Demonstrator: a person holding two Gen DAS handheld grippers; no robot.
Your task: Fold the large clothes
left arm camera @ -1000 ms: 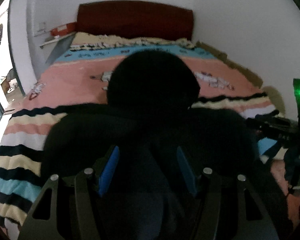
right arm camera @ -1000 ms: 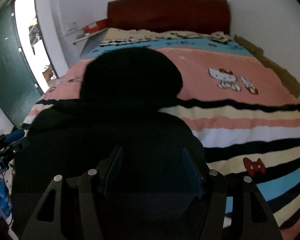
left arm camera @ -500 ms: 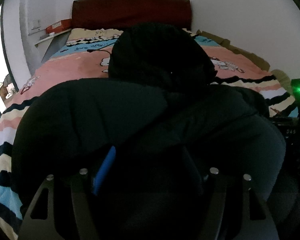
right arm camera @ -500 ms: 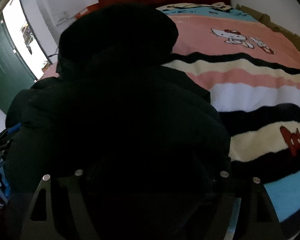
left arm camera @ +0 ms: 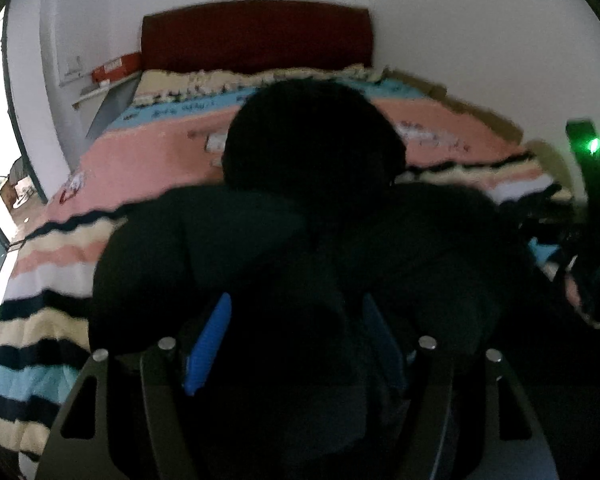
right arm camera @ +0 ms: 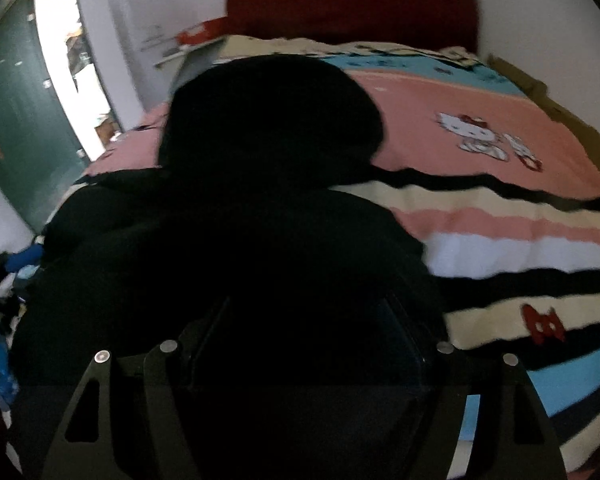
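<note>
A bulky black hooded jacket (left arm camera: 300, 232) is lying on the striped pink-and-blue blanket (right arm camera: 480, 224), hood toward the dark red headboard (left arm camera: 256, 36). Left gripper (left arm camera: 296, 340) and right gripper (right arm camera: 308, 340) jaws are sitting wide, fabric between them.

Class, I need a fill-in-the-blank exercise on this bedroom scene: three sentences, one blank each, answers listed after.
1. The bulky hooded coat spread on the bed is ____ in colour.
2. The headboard against the far wall is dark ____.
3. The cartoon cat is printed on the ____ band of the striped blanket.

Answers: black; red; pink
</note>
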